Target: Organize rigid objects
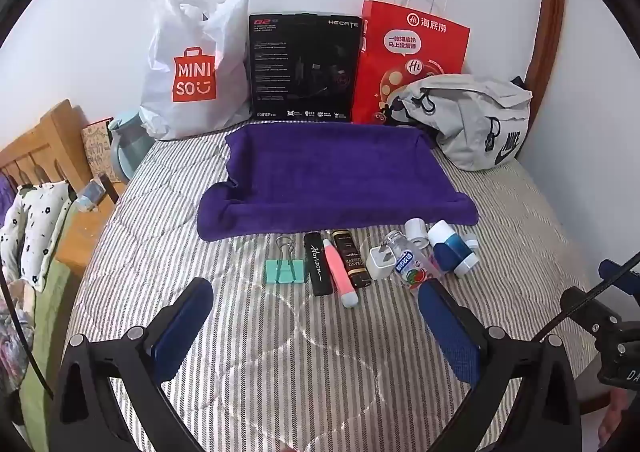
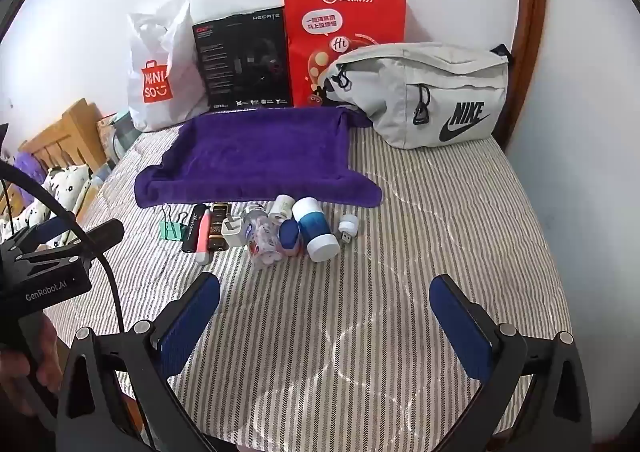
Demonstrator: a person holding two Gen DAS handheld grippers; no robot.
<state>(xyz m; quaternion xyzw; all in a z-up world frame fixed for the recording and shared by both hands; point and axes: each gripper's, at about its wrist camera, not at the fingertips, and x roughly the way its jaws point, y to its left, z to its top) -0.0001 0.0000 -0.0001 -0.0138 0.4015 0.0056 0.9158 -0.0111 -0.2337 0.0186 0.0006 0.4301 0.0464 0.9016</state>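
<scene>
Grippers: left gripper [image 1: 316, 304] and right gripper [image 2: 324, 300] both hovered low over the near part of the striped bedspread [image 1: 280, 352], fingers spread wide, nothing between them.
Row of objects: small things lay in a line just near of the purple towel [image 1: 332, 175], beyond both grippers.
Left end: green binder clip [image 1: 285, 266], then a black Horizon case [image 1: 317, 268], a pink and white tube [image 1: 339, 276] and a dark brown tube [image 1: 352, 258], side by side and close together.
Middle: white plug adapter [image 1: 379, 260] touched a clear plastic bottle [image 1: 412, 264] lying on its side.
Right end: blue and white container [image 2: 316, 230] lay tipped over, a small white roll [image 2: 282, 207] just far of it, a small white USB plug [image 2: 346, 230] to its right.
Towel: spread flat, nothing resting on it.
Far wall: white Miniso bag [image 1: 192, 63], black Hecate box [image 1: 302, 67], red paper bag [image 1: 412, 51] stood in a row; a grey Nike bag [image 2: 432, 91] slumped at the right.
</scene>
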